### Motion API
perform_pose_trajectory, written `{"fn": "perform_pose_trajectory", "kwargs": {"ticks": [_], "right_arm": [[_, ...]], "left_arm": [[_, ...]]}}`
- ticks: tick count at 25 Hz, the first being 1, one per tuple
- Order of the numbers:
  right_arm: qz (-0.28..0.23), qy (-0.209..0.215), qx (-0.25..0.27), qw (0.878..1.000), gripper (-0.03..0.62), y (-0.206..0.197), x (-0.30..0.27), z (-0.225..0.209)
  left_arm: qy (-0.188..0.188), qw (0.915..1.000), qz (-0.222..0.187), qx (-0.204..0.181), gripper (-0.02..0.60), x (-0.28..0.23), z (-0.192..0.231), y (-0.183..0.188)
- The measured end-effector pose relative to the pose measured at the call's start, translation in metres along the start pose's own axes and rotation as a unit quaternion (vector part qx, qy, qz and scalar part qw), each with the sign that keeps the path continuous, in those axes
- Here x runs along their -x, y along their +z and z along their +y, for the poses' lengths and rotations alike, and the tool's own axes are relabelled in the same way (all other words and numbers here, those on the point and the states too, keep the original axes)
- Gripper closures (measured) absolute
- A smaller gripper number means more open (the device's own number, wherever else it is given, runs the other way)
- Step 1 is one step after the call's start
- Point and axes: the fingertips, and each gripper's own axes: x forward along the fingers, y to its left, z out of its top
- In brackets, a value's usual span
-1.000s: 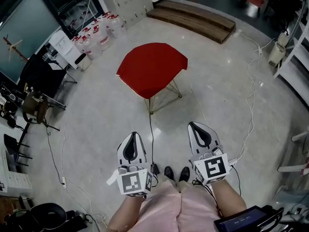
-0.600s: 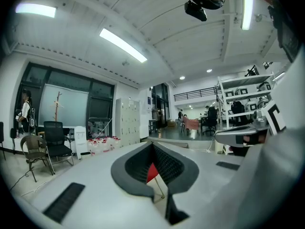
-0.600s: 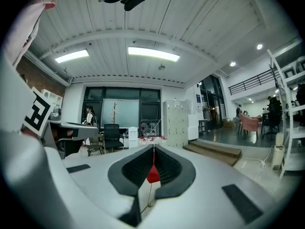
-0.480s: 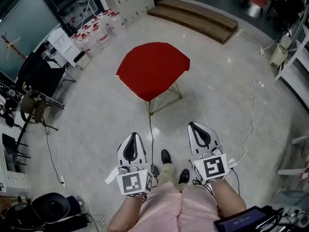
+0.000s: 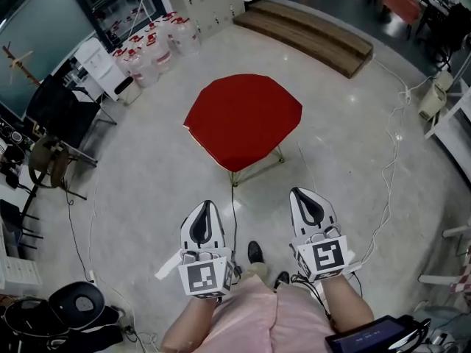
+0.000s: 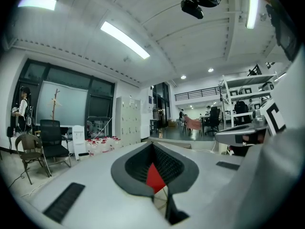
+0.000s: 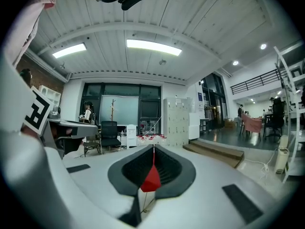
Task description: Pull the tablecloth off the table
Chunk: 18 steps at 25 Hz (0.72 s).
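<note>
1. Tablecloth (image 5: 243, 120), plain red, covers a small surface on thin gold wire legs (image 5: 254, 164) in the middle of a pale floor (image 5: 147, 182). It lies flat and fully on, with 1 corner pointing toward the person.
2. The person stands well short of it, holding 2 claws out side by side. The left claw (image 5: 205, 210) is pressed fully shut and empty. The right claw (image 5: 303, 201) is likewise shut on nothing. The red seen past each one's tip is the distant cloth, not a grip.
3. Step in hand, as I judge it: the approach. No cloth has been touched yet.
4. The next move likely calls for closing the gap and spreading both claws. They would pinch the hem on either side of the near corner, then draw back low so the cloth slides without tipping the light frame.
5. Edges: the overhang appears short, so the bite would be on a thin fold.
6. Room: bare floor lies all round the surface. A black cable (image 5: 232, 212) runs from under it toward the person's shoes (image 5: 255, 252), a trip risk when stepping back. Water bottles (image 5: 151, 50) and a black chair (image 5: 62, 109) sit off left, a wooden step (image 5: 309, 28) beyond and a white cable (image 5: 386, 190) at right, all well apart from the surface.
</note>
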Motion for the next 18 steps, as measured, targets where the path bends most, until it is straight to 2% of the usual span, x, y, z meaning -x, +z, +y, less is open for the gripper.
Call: {"fn": "perform_pose_trajectory", "kwargs": {"ticks": [7,12,16,18], "right_arm": [[-0.01,-0.01,0.005,1.0,0.576,0.025,-0.038,0.0],[-0.017,-0.016,0.014,1.0,0.576,0.031,-0.08,0.006],[-0.023,-0.025,0.023,0.999,0.576,0.059,-0.091,0.005],[-0.021,-0.027,0.025,0.999,0.576,0.06,-0.097,0.004]], "left_arm": [[-0.004,0.9999,-0.014,0.0,0.558,-0.028,0.027,0.022],[-0.008,0.9996,-0.026,-0.004,0.558,-0.059,0.058,0.024],[-0.015,0.9993,-0.034,0.001,0.558,-0.072,0.069,0.046],[-0.019,0.9993,-0.033,0.004,0.558,-0.079,0.071,0.046]]}}
